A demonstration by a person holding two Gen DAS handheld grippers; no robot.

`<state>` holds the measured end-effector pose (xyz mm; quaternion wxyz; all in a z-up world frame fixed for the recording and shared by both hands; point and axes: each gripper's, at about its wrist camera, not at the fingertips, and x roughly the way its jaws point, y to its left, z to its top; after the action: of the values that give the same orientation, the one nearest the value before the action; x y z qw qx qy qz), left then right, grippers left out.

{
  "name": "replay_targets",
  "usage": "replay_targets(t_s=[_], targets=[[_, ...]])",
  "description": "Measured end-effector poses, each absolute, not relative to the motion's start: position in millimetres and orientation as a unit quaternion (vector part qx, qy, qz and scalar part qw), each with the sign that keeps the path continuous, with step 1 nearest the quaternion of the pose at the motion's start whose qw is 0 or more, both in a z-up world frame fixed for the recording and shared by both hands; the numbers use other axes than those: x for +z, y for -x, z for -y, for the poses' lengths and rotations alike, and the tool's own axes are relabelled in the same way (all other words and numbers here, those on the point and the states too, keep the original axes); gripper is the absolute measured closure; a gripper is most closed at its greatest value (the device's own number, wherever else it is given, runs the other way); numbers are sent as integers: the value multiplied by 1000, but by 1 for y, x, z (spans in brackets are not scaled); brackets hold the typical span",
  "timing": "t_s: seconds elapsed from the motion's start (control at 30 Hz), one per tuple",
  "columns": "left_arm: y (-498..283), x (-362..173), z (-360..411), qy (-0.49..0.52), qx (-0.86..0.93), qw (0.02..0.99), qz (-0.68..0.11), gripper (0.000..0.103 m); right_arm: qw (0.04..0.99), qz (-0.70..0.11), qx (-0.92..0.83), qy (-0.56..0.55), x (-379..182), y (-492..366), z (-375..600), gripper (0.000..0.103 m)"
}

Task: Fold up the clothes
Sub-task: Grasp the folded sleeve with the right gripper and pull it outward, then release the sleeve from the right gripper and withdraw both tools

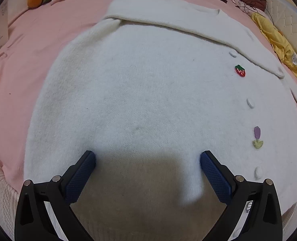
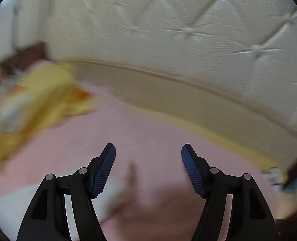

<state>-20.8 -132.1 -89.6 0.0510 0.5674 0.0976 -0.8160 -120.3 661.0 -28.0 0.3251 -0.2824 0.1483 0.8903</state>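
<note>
Flat on pink bed (image 1: 28, 64) — white cardigan (image 1: 140, 92), button line lengthwise away from wide-spread left tool (image 1: 147, 160); right tool (image 2: 148, 154) wide too.

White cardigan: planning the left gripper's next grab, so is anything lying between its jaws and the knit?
Nothing visible. The open left gripper hangs directly over the white cardigan, with only bare knit between its jaws.

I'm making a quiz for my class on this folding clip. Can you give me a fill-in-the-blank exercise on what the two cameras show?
1. The white cardigan lies on a ____ bedsheet.
2. Near its buttons sits a red ____ patch.
3. The left gripper hovers over the cardigan with its fingers ____.
4. The right gripper faces a tufted ____.

Missing words: pink; strawberry; open; headboard
</note>
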Motion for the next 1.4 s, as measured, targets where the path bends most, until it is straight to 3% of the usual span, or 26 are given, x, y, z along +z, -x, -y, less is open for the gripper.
replay_targets(t_s=[0.07, 0.17, 0.3, 0.37, 0.47, 0.5, 0.7, 0.8, 0.97, 1.1, 1.4], targets=[[15, -90, 135, -566, -817, 52, -98, 0, 189, -157, 922, 299, -26, 125, -634, 34], [14, -90, 136, -565, -817, 50, -98, 0, 68, -138, 909, 388, -56, 147, -598, 33], [13, -90, 138, -565, -818, 48, -100, 0, 146, -136, 881, 428, -87, 145, -617, 35], [11, -90, 139, -564, -819, 47, -100, 0, 199, -191, 874, 400, -77, 134, -643, 37], [5, -90, 142, -562, -820, 47, -98, 0, 358, -121, 846, 377, -40, 132, -650, 35], [5, -90, 142, -562, -820, 47, -98, 0, 362, -106, 854, 359, -23, 129, -641, 35], [1, -85, 140, -556, -825, 49, -90, 0, 216, -60, 919, 325, 54, 103, -509, 34], [-1, -81, 138, -551, -829, 50, -79, 0, 124, -65, 928, 346, 55, 70, -409, 25], [-6, -59, 126, -522, -851, 37, -38, 0, 30, -68, 914, 400, 23, 13, -253, 24], [-18, -40, 119, -489, -872, 18, -21, 0, 30, -46, 895, 443, -12, -30, -159, 24], [-19, -40, 125, -490, -871, 10, -43, 0, -2, 27, 886, 463, -23, -50, -94, 24]])
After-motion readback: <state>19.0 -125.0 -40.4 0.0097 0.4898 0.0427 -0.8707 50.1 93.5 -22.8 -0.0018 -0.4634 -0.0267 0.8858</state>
